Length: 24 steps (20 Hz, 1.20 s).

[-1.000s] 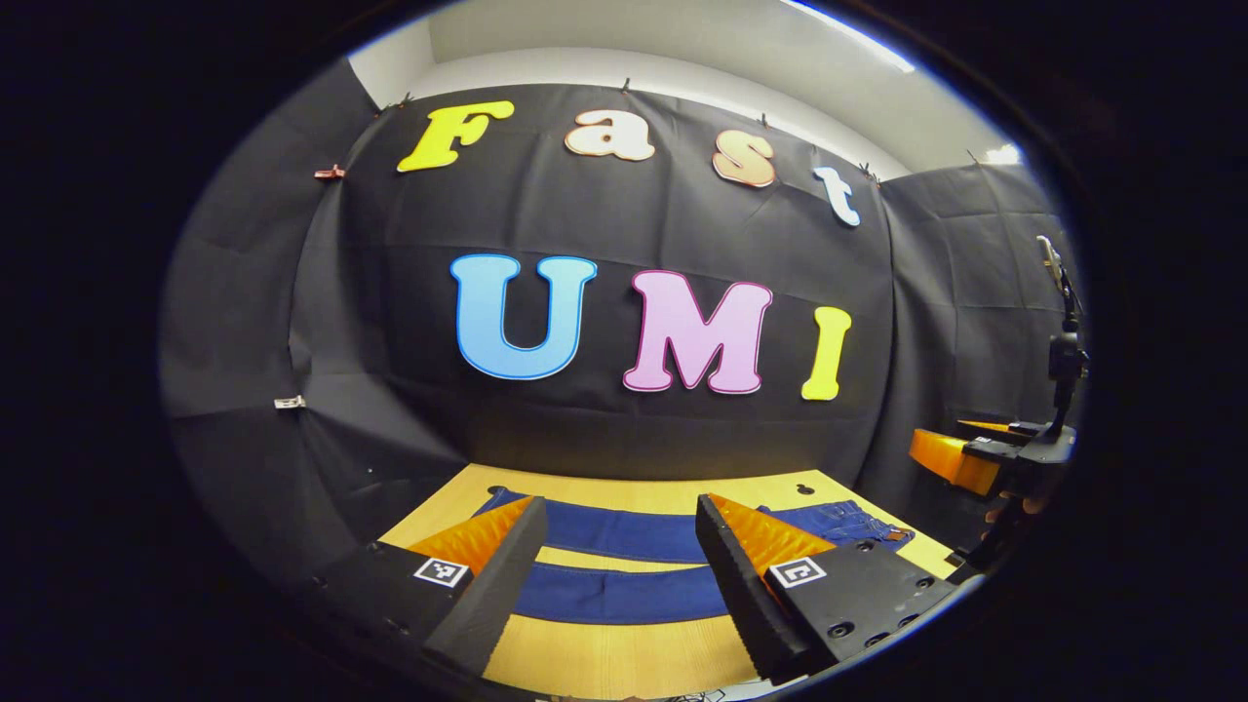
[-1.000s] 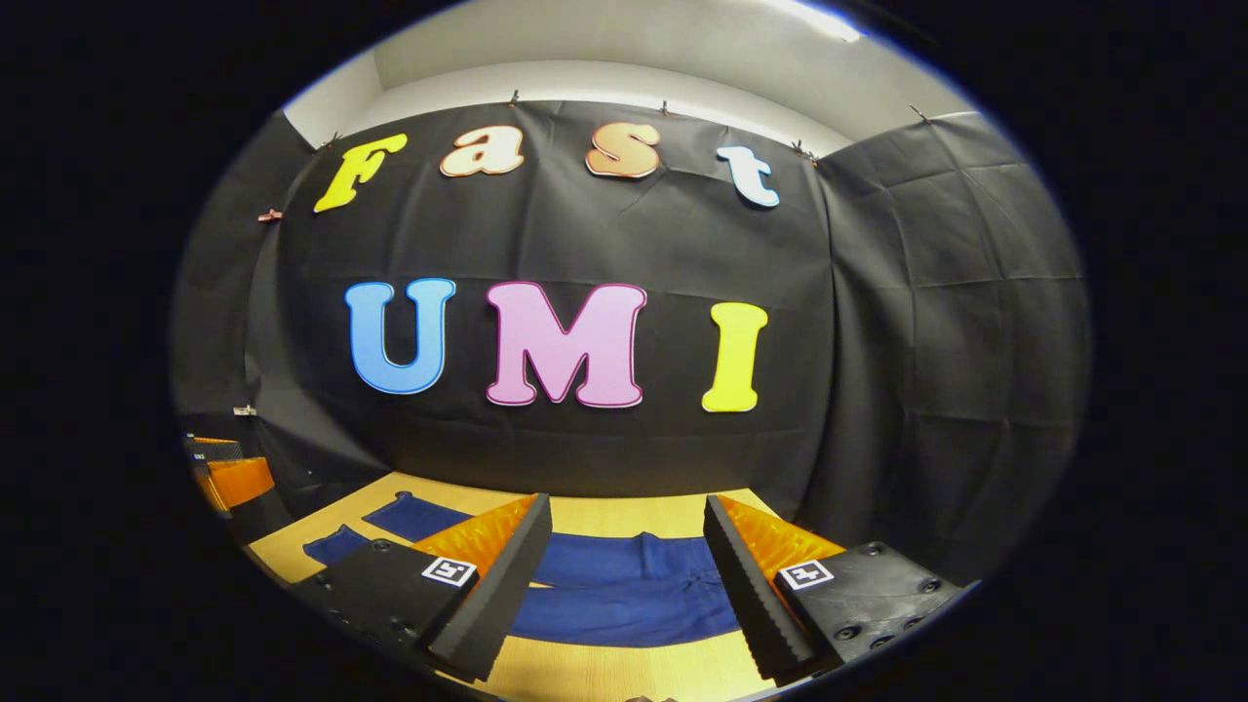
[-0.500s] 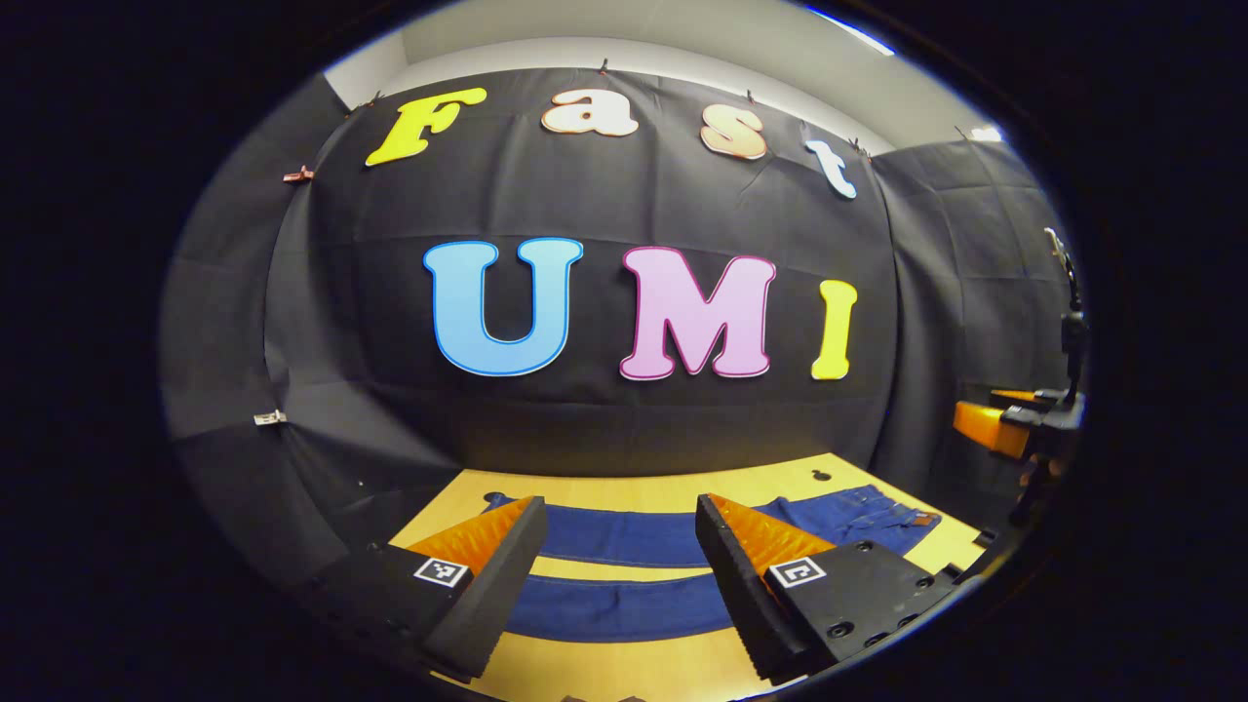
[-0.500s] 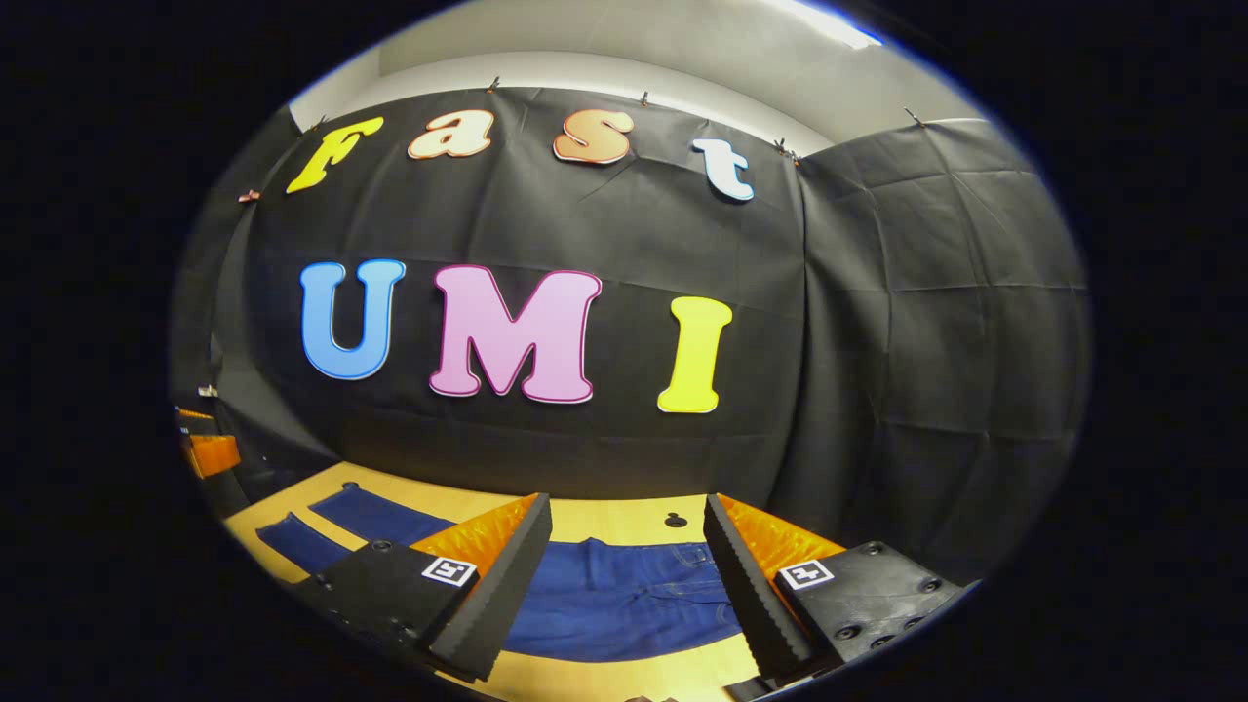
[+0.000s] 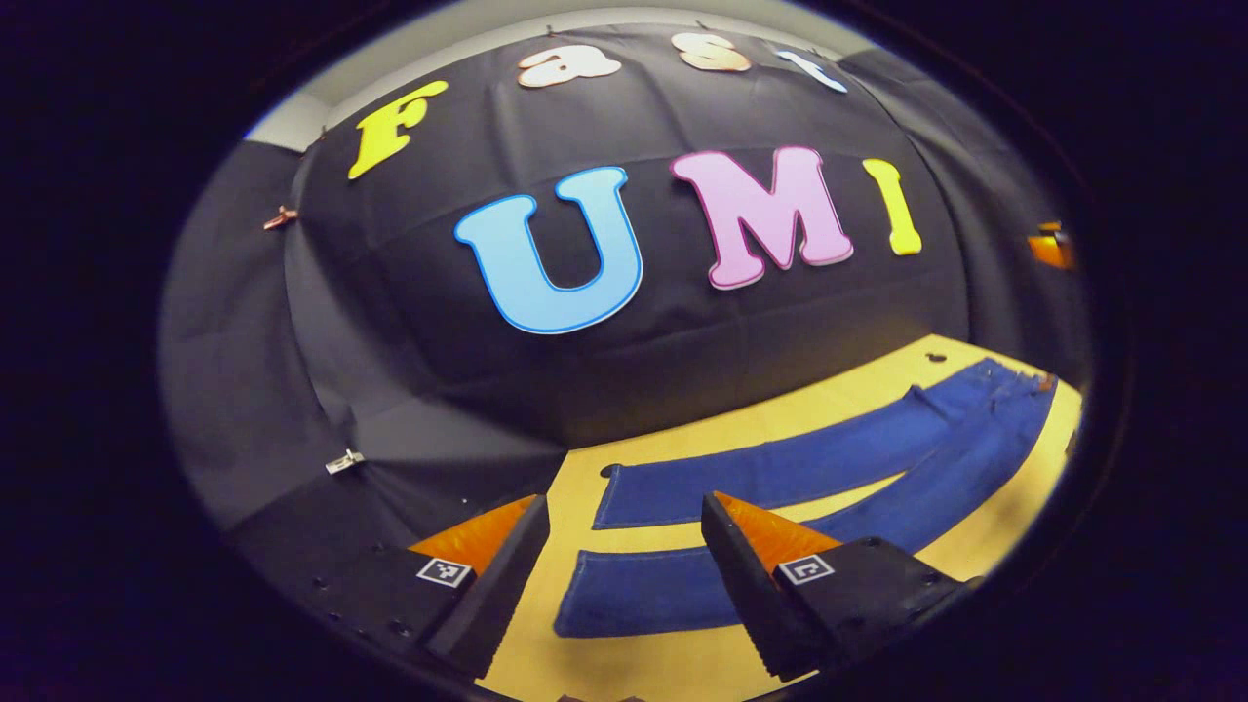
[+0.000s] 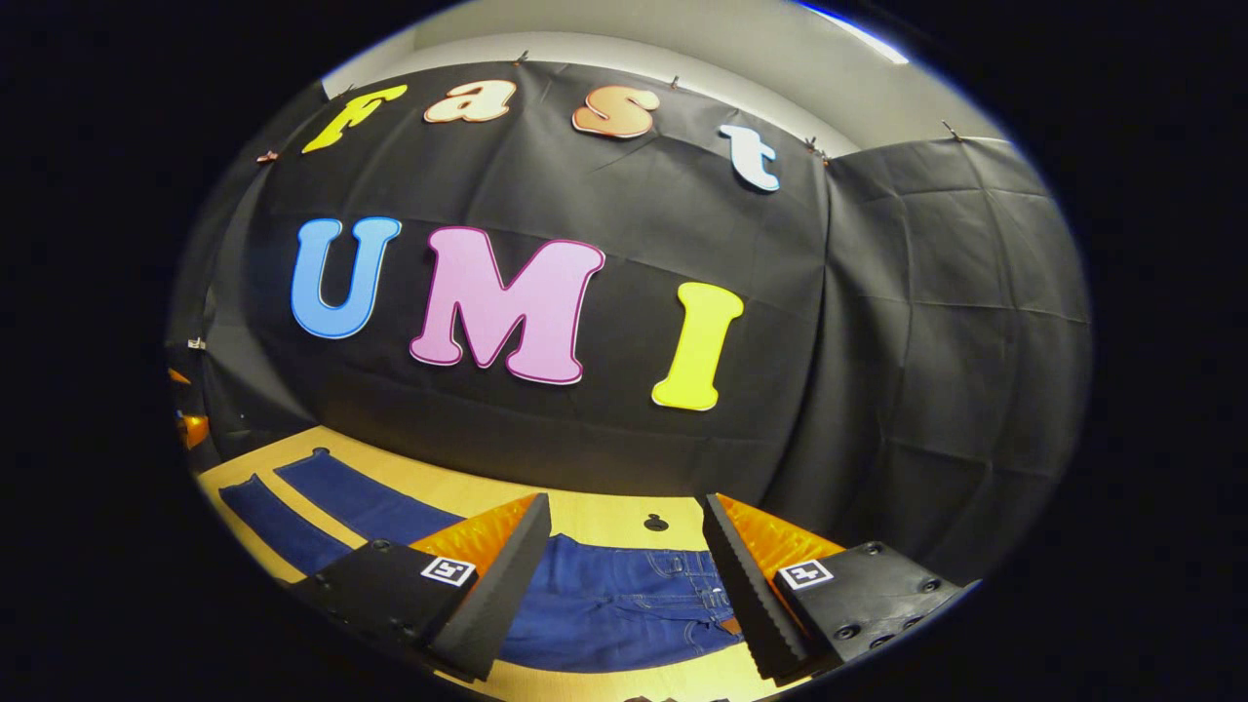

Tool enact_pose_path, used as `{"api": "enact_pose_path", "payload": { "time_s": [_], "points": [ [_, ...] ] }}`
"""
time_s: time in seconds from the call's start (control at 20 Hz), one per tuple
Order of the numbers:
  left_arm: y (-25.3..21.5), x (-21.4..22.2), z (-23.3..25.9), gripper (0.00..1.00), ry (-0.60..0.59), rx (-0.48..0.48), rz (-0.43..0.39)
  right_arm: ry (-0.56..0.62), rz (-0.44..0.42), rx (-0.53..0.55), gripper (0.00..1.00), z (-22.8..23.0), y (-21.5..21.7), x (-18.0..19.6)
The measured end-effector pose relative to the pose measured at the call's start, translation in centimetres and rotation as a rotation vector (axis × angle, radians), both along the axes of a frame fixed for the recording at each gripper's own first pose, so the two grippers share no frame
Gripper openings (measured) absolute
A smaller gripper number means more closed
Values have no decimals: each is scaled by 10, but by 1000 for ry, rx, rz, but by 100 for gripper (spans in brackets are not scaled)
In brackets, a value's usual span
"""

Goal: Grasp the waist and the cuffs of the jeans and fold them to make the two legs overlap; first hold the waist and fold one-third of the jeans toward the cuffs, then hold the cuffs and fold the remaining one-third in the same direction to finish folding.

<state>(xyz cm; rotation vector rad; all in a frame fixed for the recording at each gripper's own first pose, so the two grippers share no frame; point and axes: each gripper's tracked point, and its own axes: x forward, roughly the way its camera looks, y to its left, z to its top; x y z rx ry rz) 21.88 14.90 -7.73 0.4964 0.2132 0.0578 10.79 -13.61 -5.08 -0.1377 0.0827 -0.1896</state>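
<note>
Left gripper view has swung toward the jeans' cuffs [image 5: 624,585] since a second ago; right gripper view now faces the waist [image 6: 634,604]. Both jaws gape empty above the tabletop [image 5: 682,663].

L gripper [image 5: 624,575], a handheld two-finger tool w/ wedge-shaped serrated fingers and a square marker tag on each finger base: jaws spread wide, nothing between them, held above the surface and rolled, so the scene slants in the left gripper view. R gripper [image 6: 624,575], same build: jaws likewise wide apart, gripping nothing, held roughly level and raised.
</note>
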Motion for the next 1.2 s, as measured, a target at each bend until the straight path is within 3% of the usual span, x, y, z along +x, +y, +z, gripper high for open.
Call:
{"api": "enact_pose_path", "payload": {
  "time_s": [0.25, 0.55, 0.75, 0.95, 1.1, 1.2],
  "points": [
    [34, 4, -83, 98, 256, 282, -128, 33, 56, 11, 96, -17, 5, 14],
    [74, 0, -180, 98, 546, 582, -315, 118, 4, 0, 96, -51, -19, 11],
    [111, 3, -204, 98, 688, 741, -390, 167, -38, -24, 96, -70, -38, 6],
    [137, 16, -215, 98, 788, 794, -429, 211, -66, -39, 96, -86, -53, 0],
    [132, 32, -217, 95, 790, 865, -492, 240, -87, -55, 96, -96, -65, -3],
    [134, 33, -220, 93, 818, 850, -507, 249, -100, -66, 96, -99, -72, -4]
  ]
}}
